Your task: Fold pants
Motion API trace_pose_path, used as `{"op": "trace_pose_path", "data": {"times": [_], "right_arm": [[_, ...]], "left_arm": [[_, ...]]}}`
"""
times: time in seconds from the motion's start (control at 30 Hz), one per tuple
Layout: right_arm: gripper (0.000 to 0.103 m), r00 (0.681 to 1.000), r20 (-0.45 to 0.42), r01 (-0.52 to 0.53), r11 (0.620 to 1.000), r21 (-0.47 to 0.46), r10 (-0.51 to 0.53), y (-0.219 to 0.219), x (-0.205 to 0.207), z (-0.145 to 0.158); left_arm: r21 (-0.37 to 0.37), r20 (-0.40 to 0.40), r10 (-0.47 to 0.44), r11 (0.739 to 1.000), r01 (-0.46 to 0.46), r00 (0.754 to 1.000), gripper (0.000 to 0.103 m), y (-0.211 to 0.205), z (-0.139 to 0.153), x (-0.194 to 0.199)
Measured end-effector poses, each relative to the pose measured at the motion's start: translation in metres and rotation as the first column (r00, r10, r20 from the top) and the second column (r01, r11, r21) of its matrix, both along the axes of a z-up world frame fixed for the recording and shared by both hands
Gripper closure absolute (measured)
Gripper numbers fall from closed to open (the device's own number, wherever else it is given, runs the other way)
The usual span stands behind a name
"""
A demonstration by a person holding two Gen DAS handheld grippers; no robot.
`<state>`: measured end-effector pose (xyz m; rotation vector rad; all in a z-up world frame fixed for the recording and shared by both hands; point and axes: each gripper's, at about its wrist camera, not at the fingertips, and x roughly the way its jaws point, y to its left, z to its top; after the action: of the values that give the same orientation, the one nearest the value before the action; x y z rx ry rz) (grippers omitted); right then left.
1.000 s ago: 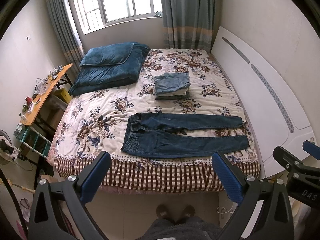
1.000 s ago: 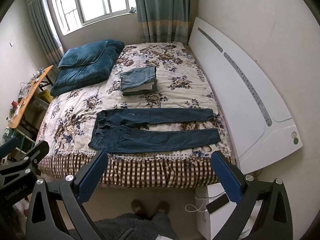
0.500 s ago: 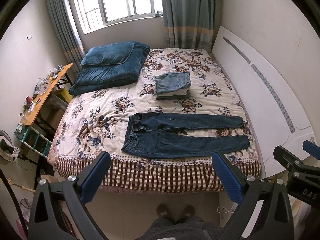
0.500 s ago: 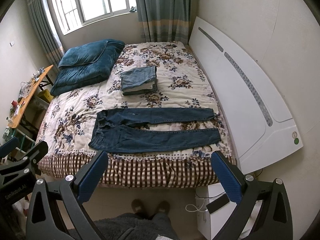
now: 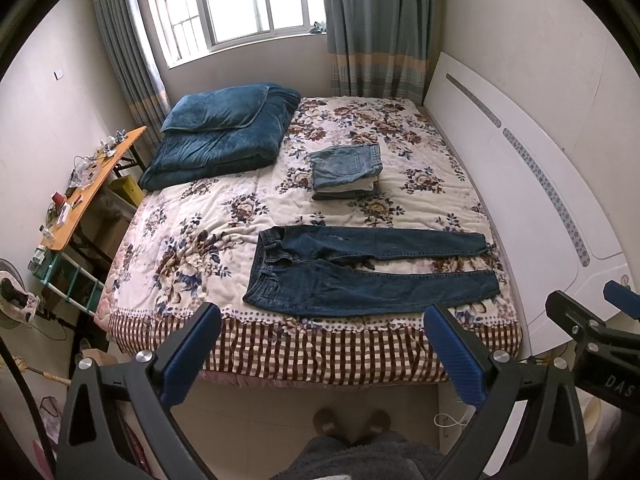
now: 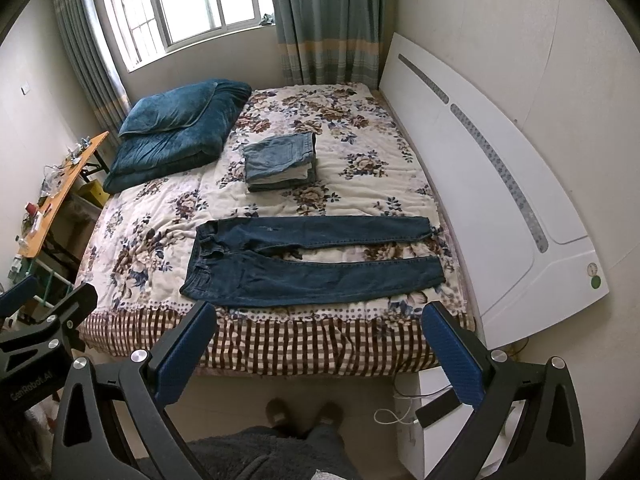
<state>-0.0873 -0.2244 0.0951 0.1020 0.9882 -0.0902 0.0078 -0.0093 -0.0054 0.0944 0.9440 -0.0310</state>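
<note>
Dark blue jeans [image 5: 360,272] lie flat and unfolded near the front edge of the floral bed [image 5: 192,240], waistband to the left, legs to the right. They also show in the right wrist view [image 6: 304,260]. My left gripper [image 5: 320,344] is open and empty, held high in front of the bed, well short of the jeans. My right gripper [image 6: 318,342] is open and empty at the same height. Each gripper shows at the edge of the other's view.
A stack of folded jeans [image 5: 346,172] sits mid-bed. A blue folded quilt with a pillow [image 5: 220,132] lies at the back left. A white headboard [image 5: 540,200] runs along the right. An orange table [image 5: 88,184] stands left. A white nightstand [image 6: 432,412] stands below right.
Both grippers have barely moved; the view has drifted very slightly. The jeans lie as before.
</note>
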Motion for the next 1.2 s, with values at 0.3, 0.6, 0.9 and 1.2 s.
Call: {"op": "trace_pose_path", "data": {"times": [0.3, 0.6, 0.9, 1.2], "right_arm": [[0.0, 0.999, -0.05, -0.002, 0.997, 0.08, 0.006, -0.008, 0.018, -0.031], [0.0, 0.988, -0.151, 0.012, 0.993, 0.118, 0.006, -0.026, 0.095, -0.111], [0.0, 0.961, -0.268, 0.094, 0.99, 0.104, -0.063, -0.017, 0.215, -0.204], [0.0, 0.921, -0.37, 0.172, 0.979, 0.108, -0.122, 0.012, 0.354, -0.307]], "left_arm": [[-0.011, -0.01, 0.059, 0.998, -0.059, 0.998, 0.0, 0.01, -0.022, 0.015], [0.053, -0.051, 0.171, 0.984, -0.168, 0.984, 0.0, 0.015, -0.085, 0.081], [0.099, -0.158, 0.144, 0.987, -0.13, 0.977, 0.0, 0.033, -0.165, 0.193], [0.094, -0.278, 0.077, 0.994, -0.053, 0.957, 0.0, 0.061, -0.256, 0.333]]}}
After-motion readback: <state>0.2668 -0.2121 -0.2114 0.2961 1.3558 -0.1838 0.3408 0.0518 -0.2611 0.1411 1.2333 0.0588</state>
